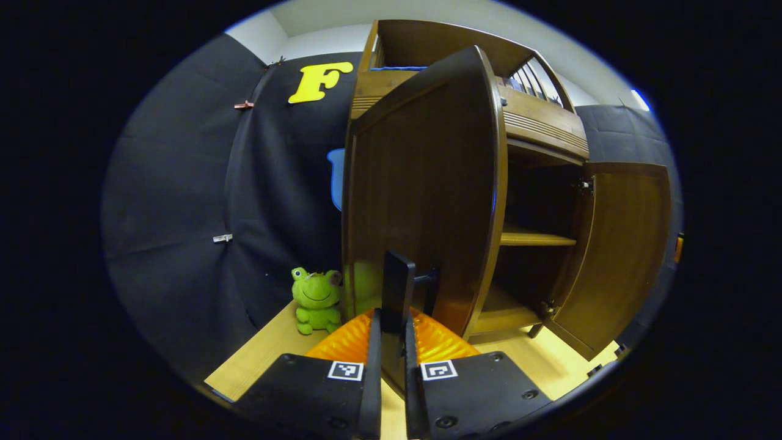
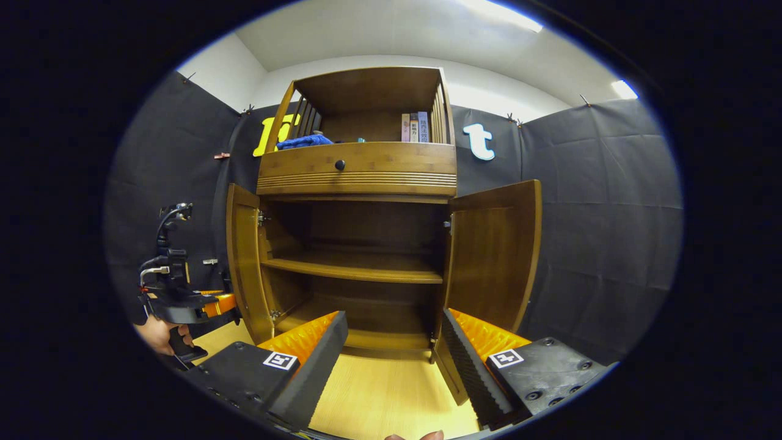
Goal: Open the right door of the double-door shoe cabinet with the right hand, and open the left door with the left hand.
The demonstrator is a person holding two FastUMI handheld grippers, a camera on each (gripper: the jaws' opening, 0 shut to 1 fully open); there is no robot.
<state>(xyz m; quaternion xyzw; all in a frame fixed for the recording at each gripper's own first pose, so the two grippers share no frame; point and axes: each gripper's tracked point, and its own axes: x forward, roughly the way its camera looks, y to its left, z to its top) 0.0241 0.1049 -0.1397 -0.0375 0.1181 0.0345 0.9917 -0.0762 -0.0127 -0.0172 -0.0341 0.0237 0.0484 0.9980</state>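
Left gripper (image 1: 391,330) clamped on the left door's handle (image 1: 398,293), door (image 1: 421,201) swung wide; right gripper (image 2: 391,348) gapes, empty (right door (image 2: 495,256) already open). Next: let go.

Left door (image 1: 421,201) swung toward the lens, hiding the cabinet's left interior and part of the blue thing (image 1: 335,177) behind its edge; that thing cannot be identified. Door handle (image 1: 400,293) partly hidden between the left gripper (image 1: 391,342) fingers. Hand (image 2: 160,335) cut by the view's rim in the right gripper view. Book spines (image 2: 414,127) on top shelf too small to tell. Blue bundle (image 2: 303,141) up there unclear.
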